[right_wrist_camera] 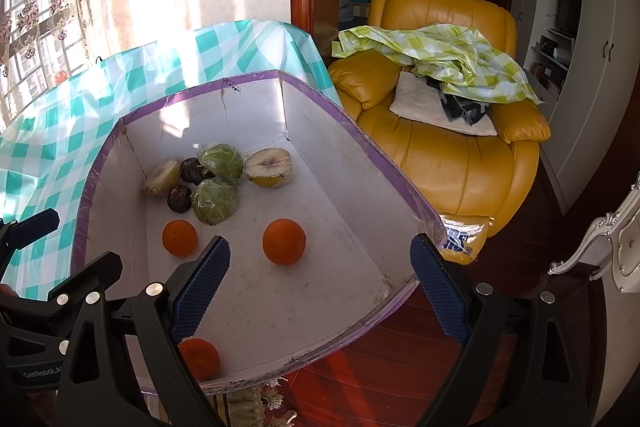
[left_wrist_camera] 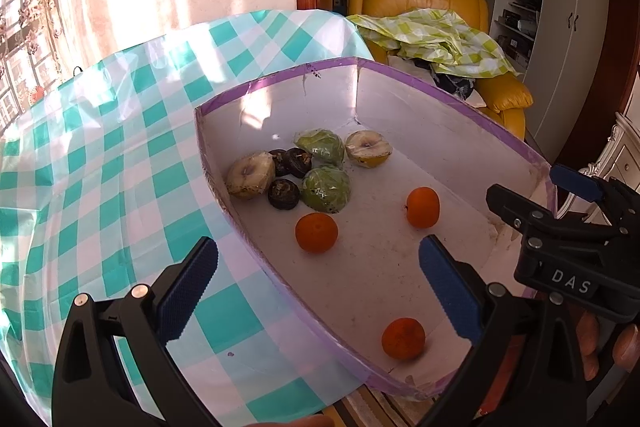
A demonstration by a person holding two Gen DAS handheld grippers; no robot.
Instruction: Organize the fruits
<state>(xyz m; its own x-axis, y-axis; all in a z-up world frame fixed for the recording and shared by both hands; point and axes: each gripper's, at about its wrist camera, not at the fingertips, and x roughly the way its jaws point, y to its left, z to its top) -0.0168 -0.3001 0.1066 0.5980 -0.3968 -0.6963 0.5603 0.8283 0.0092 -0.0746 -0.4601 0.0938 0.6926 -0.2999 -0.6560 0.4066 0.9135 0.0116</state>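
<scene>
Left wrist view shows the left gripper (left_wrist_camera: pixel 318 291) held wide apart and empty, poised over the near end of the white box (left_wrist_camera: pixel 280 95) that sits on the teal checked tablecloth (left_wrist_camera: pixel 100 155). Right beside it, the right gripper (right_wrist_camera: pixel 320 291) is spread just as wide, nothing between its blue pads, hovering above the box's near right corner. Down in the box, three oranges (left_wrist_camera: pixel 317 232) lie scattered and apart on the floor, one of them close to the near wall. At the far end the green wrapped fruits (left_wrist_camera: pixel 326 189), the cut halves (left_wrist_camera: pixel 251 175) and the small dark fruits (left_wrist_camera: pixel 284 193) huddle in one cluster. I'd judge this fits either a sort with the oranges yet to be gathered, or a layout already settled; the scene can't say which. Any pick of an orange would call for a straight drop with pads either side, since round fruit rolls.
</scene>
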